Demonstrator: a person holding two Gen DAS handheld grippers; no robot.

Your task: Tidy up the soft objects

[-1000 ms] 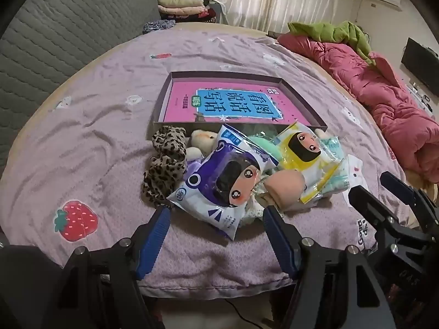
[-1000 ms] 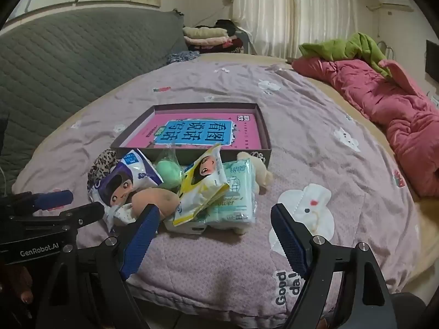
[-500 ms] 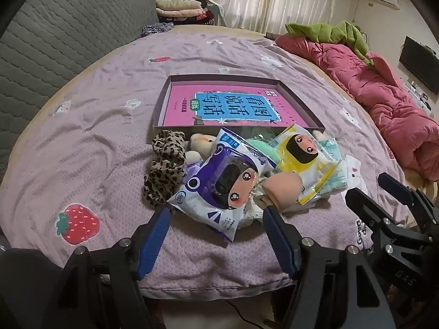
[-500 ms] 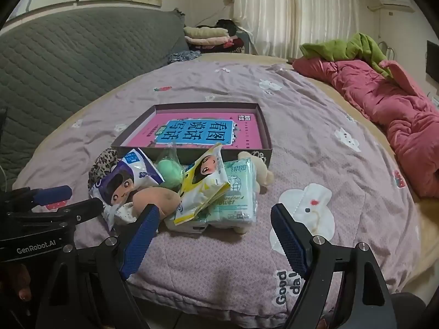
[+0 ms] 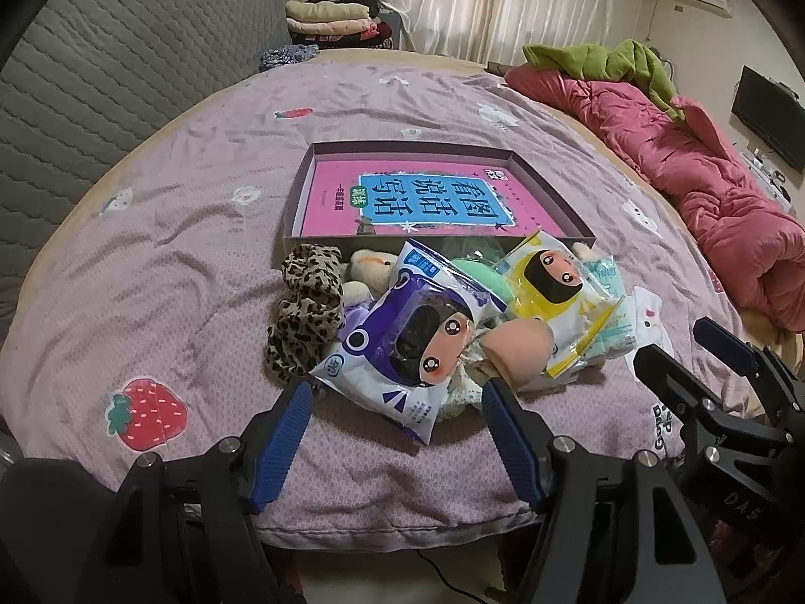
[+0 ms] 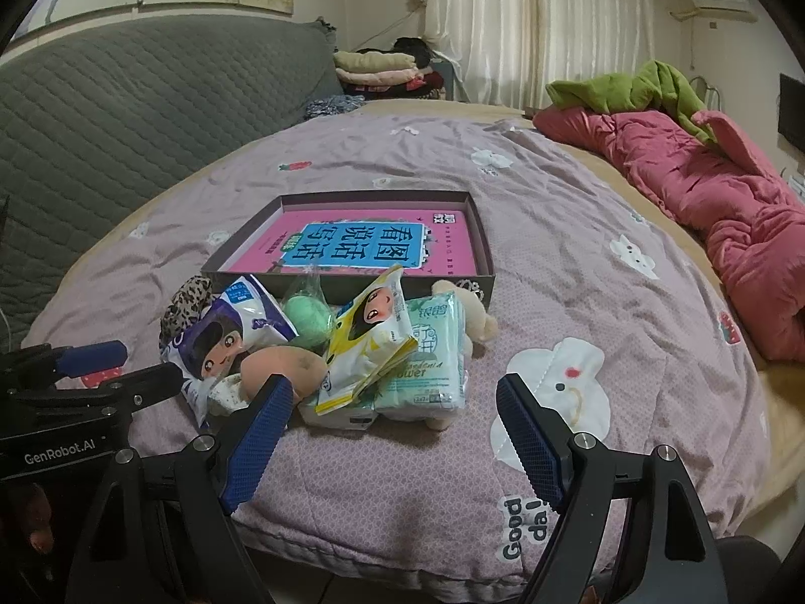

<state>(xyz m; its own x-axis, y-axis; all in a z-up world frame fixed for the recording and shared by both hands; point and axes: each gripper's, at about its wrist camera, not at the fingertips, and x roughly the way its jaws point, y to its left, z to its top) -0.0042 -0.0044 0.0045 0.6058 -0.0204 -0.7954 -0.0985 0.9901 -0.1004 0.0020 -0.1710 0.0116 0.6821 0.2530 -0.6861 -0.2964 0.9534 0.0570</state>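
A pile of soft objects lies on the purple bedspread in front of a shallow box (image 5: 297, 196) (image 6: 480, 251) holding a pink book. The pile has a leopard scrunchie (image 5: 304, 307), a purple packet (image 5: 402, 347) (image 6: 226, 332), a yellow packet (image 5: 553, 292) (image 6: 370, 342), a peach sponge (image 5: 518, 347) (image 6: 282, 365), a green ball (image 6: 307, 314), a tissue pack (image 6: 432, 362) and a plush toy (image 6: 475, 317). My left gripper (image 5: 397, 433) is open just before the purple packet. My right gripper (image 6: 392, 433) is open before the tissue pack. Both are empty.
A pink quilt (image 6: 704, 191) with green cloth (image 6: 624, 90) lies along the right side. A grey quilted headboard (image 6: 126, 110) stands at the left. Folded clothes (image 6: 377, 68) sit at the back. The bed's near edge (image 5: 392, 533) is right under the grippers.
Both grippers have stayed open. The left wrist view has shifted slightly; the pile and box have not moved.
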